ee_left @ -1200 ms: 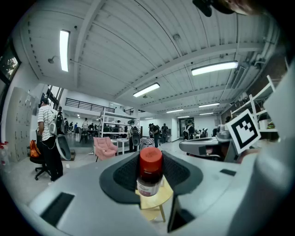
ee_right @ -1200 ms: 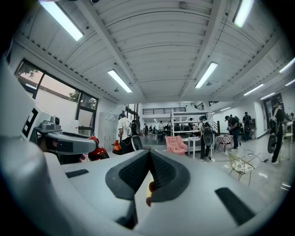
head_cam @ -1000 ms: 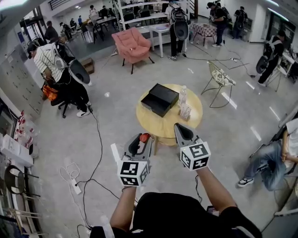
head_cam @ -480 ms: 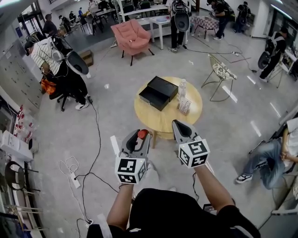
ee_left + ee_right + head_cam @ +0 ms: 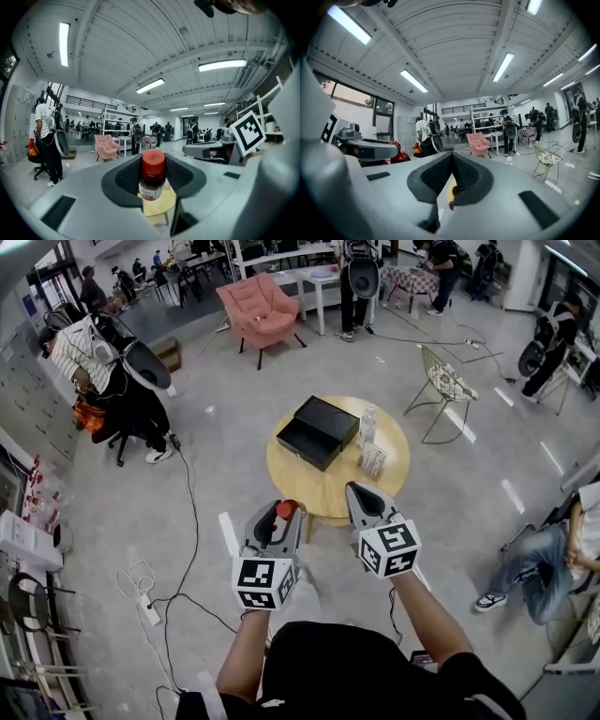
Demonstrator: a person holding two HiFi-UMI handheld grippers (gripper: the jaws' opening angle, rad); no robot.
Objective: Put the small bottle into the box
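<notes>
A small brown bottle with a red cap (image 5: 153, 178) stands upright between the dark pads of my left gripper (image 5: 153, 185), which is shut on it. From the head view the red cap (image 5: 286, 510) shows at the tip of the left gripper (image 5: 281, 517), held in the air short of the round wooden table (image 5: 328, 489). The black box (image 5: 318, 431) lies open on the table's far left part. My right gripper (image 5: 360, 495) hovers beside the left one near the table's front edge. Its jaws (image 5: 452, 161) meet at the tips with nothing between them.
A clear water bottle (image 5: 367, 426) and a small carton (image 5: 374, 462) stand on the table right of the box. A wire chair (image 5: 444, 388) is at the right, a pink armchair (image 5: 257, 307) behind. Cables (image 5: 187, 521) run over the floor at left. Several people stand around.
Both grippers have risen slightly in the head view and the table sits a little nearer to them. The bottle stays held in the left gripper.
</notes>
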